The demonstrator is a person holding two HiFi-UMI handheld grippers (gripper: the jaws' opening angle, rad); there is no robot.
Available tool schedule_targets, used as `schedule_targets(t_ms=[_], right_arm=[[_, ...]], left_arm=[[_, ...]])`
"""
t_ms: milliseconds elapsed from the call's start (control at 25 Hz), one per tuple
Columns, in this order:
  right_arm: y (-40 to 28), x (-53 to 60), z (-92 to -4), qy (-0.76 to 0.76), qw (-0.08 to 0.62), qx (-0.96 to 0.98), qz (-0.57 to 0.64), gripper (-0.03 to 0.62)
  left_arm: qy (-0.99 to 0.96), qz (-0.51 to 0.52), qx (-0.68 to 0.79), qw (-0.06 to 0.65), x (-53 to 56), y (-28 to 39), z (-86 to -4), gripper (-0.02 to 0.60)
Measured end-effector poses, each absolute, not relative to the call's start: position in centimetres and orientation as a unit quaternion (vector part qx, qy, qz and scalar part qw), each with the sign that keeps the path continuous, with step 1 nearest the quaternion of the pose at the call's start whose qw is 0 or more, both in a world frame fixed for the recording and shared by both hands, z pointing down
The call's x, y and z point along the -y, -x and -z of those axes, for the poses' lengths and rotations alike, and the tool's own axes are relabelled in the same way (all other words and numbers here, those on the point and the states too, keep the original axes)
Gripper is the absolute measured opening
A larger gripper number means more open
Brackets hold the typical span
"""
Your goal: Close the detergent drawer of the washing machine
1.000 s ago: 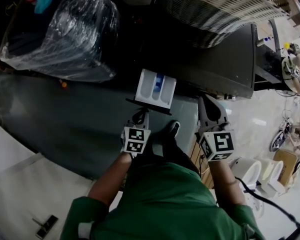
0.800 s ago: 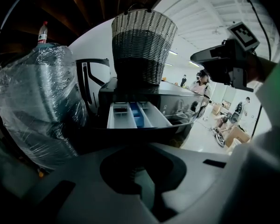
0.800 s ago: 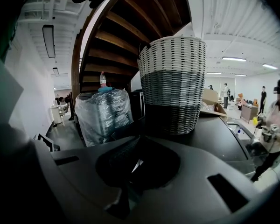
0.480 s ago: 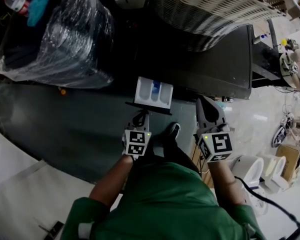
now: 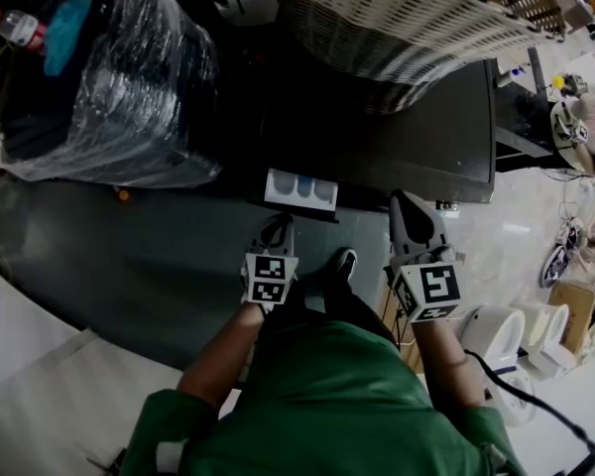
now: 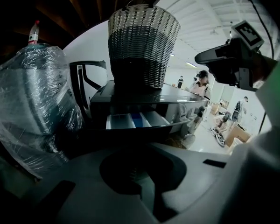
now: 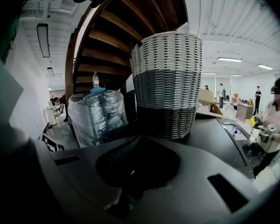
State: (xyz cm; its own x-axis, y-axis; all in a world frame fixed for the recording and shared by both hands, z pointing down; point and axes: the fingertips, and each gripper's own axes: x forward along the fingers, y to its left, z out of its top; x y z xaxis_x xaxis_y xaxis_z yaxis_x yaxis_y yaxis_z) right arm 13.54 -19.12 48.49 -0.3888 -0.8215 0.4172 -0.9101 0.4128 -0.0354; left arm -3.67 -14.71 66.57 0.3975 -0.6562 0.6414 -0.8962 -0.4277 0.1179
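The white detergent drawer (image 5: pixel 299 189) with a blue compartment sticks a short way out of the dark washing machine (image 5: pixel 426 137). My left gripper (image 5: pixel 277 226) is shut and empty, its tips right at the drawer's dark front panel. In the left gripper view the drawer (image 6: pixel 135 120) shows just above the closed jaws, its compartments still in sight. My right gripper (image 5: pixel 410 209) is shut and empty, held to the right of the drawer by the machine's front edge, apart from it.
A tall woven basket (image 5: pixel 397 18) stands on the machine's top. A bulky item wrapped in clear plastic (image 5: pixel 109 87) with a bottle (image 5: pixel 18 28) on it sits to the left. White containers (image 5: pixel 491 335) and clutter lie on the floor at right.
The drawer has slid well into the machine, with much less of it showing. My left gripper has followed it forward at its front. The right gripper has barely moved.
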Motion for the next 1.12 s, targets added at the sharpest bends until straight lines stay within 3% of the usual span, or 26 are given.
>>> schedule_targets(t_ms=[840,1120], right_arm=[[-13.7,21.6,-48.1,-0.532,0.212,0.812,-0.112,0.021],[-14.0,23.3,-47.7,-0.537,0.189,0.814,-0.111,0.021]], left_arm=[[-0.813,-0.244,0.474,0.233,21.1,2.7,-66.5,0.020],[-0.808,-0.253,0.477,0.235,22.5,2.5,-66.6,0.020]])
